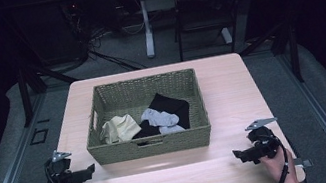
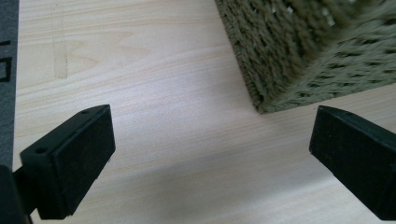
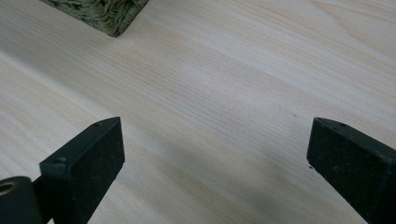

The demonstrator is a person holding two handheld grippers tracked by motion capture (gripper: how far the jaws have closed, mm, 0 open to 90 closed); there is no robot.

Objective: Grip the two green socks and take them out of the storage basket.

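A woven olive basket (image 1: 155, 144) stands in the middle of the light wooden table (image 1: 231, 89). Inside lie a cream sock (image 1: 119, 128), a grey sock (image 1: 160, 119) and black cloth (image 1: 171, 104). My left gripper (image 1: 86, 172) rests near the table's front left, just left of the basket's front corner (image 2: 275, 79), jaws wide open over bare wood (image 2: 205, 154). My right gripper (image 1: 239, 154) sits at the front right, apart from the basket, jaws wide open (image 3: 215, 163) with nothing between them. A basket corner (image 3: 105, 11) shows at the top left of the right gripper view.
Bare tabletop runs along the front edge between the two grippers and on both sides of the basket. Behind the table stand a desk leg (image 1: 146, 23) and a dark chair (image 1: 202, 8) on grey floor. Metal rails (image 1: 7, 169) flank the table.
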